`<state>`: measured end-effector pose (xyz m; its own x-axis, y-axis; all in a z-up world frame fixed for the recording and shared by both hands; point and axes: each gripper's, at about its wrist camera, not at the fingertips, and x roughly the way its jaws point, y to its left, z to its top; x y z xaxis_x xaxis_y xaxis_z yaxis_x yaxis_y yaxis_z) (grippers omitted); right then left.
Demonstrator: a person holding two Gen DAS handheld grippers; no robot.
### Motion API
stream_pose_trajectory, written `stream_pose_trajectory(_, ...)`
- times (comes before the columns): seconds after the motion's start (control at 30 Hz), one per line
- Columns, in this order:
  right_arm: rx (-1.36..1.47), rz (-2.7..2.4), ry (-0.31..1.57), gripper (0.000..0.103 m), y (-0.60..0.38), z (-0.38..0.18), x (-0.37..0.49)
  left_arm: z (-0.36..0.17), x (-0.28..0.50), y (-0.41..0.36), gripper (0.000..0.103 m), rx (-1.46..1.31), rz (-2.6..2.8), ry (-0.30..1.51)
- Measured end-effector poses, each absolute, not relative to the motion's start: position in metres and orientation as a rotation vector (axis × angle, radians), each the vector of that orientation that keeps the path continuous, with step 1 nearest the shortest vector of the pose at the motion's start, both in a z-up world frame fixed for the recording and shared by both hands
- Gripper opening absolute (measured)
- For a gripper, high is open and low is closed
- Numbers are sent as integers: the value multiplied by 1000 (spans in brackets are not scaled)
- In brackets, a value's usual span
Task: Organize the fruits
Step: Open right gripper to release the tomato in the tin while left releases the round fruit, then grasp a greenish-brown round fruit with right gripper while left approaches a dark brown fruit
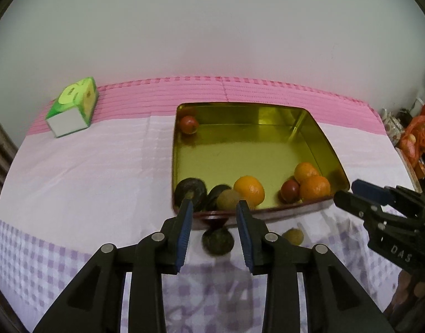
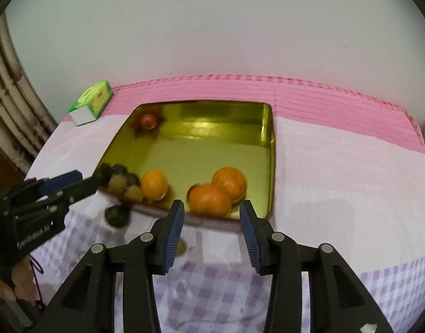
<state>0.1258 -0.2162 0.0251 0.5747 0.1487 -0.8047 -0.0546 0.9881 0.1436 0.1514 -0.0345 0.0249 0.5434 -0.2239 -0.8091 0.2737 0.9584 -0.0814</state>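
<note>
Fruits are gathered mostly inside a shallow gold-coloured metal tray (image 1: 309, 138) that is set on a table covered with a pink and lilac checked cloth (image 1: 87, 172). Along the tray's near wall, two dark avocados (image 1: 190, 191) are seen at the left, a small brownish-yellow fruit (image 1: 227, 199) just beside them, then an orange (image 1: 249, 189). Toward the near right corner, two more oranges (image 1: 314, 187) are pressed together with a dark red fruit (image 1: 290, 191) touching them. A small red fruit (image 1: 189, 124) is placed alone in the far left corner. Outside the tray, on the cloth just in front of its near wall, a third dark avocado (image 1: 218, 241) is lying, and a small yellowish fruit (image 1: 293, 236) is seen to its right, though it is partly blurred. The left gripper (image 1: 214, 208) is held above that avocado with its jaws spread apart and nothing between them. The right gripper (image 2: 211, 209) is likewise held with jaws apart and empty, in front of the two touching oranges (image 2: 218, 191). A green tissue box (image 1: 73, 106) is set at the far left of the table, well apart from the tray.
</note>
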Motion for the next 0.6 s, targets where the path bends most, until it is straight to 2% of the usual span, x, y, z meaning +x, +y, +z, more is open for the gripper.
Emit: stream_pose_trajectory(0.6, 78, 163, 1052, 39, -186, -26, 106, -20, 118, -17, 34, 48, -269, 1040)
